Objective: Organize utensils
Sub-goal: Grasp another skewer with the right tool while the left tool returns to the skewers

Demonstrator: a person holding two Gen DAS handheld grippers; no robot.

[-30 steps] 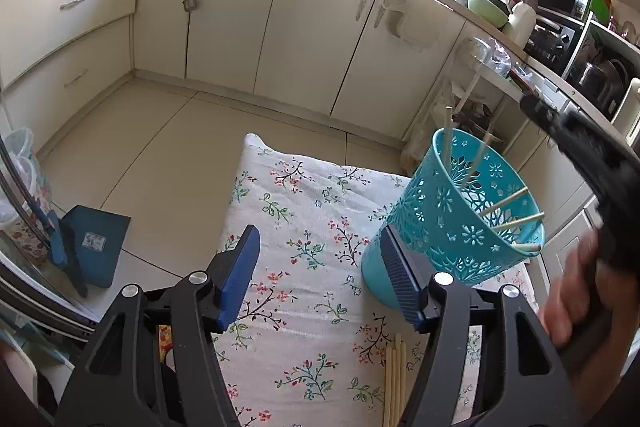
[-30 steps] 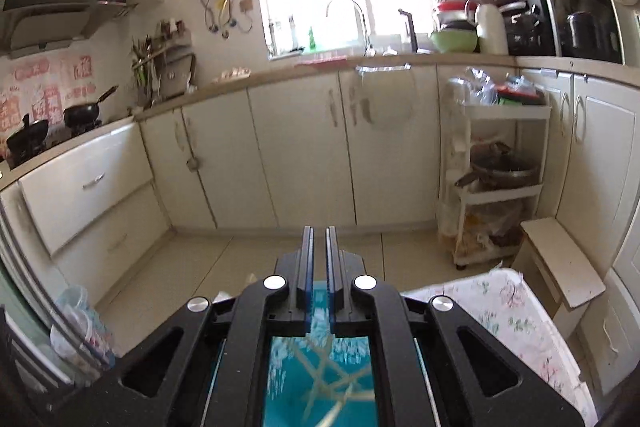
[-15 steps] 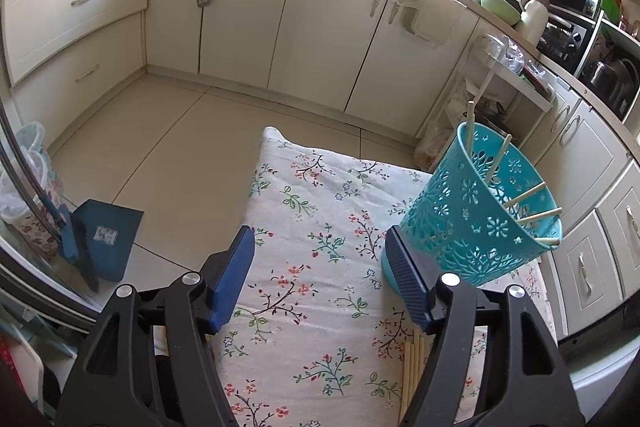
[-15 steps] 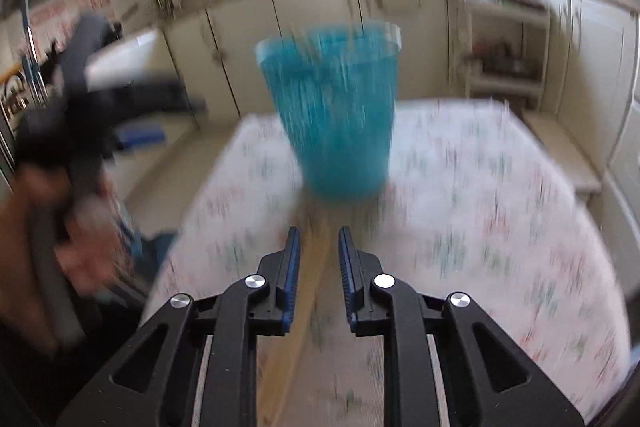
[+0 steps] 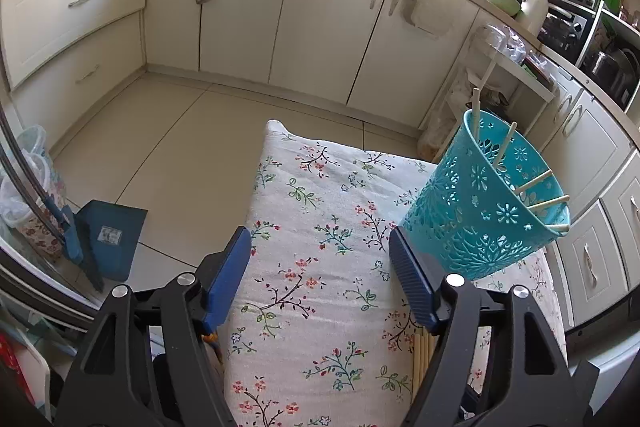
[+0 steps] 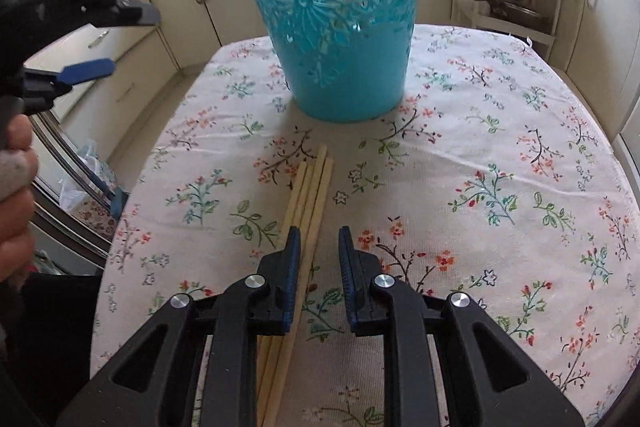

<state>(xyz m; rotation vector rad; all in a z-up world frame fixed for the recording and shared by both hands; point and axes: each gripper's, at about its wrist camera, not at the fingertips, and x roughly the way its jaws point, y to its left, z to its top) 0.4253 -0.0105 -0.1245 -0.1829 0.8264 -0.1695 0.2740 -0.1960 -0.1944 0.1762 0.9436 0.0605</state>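
Left wrist view: left gripper [image 5: 320,259] hovers above the surface covered by a white floral cloth [image 5: 320,195]; its fingers are opening, with nothing between them. The perforated teal plastic basket [image 5: 484,211] stands just beside the right-hand finger, with wooden sticks [image 5: 536,181] leaning inside it.

Right wrist view: right gripper [image 6: 318,239] sits low over a bundle of loose light wooden chopsticks [image 6: 314,187] lying on the cloth in front of the basket. Its fingers are slightly apart; one chopstick runs between them, and contact cannot be told. A hand [image 6: 14,195] holds the left gripper at the left edge.
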